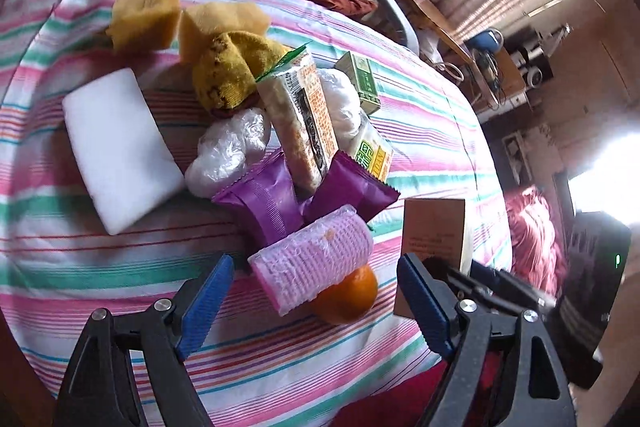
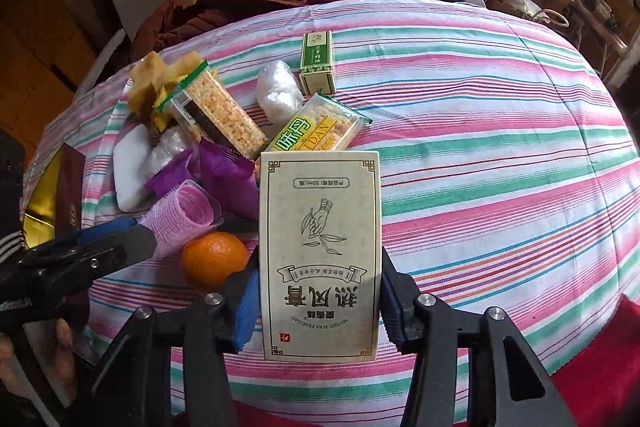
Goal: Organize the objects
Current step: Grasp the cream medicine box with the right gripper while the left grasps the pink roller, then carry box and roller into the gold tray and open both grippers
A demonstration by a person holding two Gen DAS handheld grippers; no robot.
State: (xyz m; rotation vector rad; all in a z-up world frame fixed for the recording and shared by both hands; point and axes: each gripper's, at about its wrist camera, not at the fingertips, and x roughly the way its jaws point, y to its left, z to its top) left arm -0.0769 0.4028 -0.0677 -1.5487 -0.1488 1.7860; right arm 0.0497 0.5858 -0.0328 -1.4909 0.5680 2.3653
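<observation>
A cream box printed "MO SHU SI RE FENG GAO" and "50ml" is clamped between the blue pads of the right gripper, above the striped cloth. At its 12 o'clock a snack pack reading "IDAN" is seen. The left gripper is spread wide and empty around a pink hair roller resting on an orange.

left claw: black frame, ribbed blue pads, silver screws | right claw: black frame, blue pads, silver screws
</observation>
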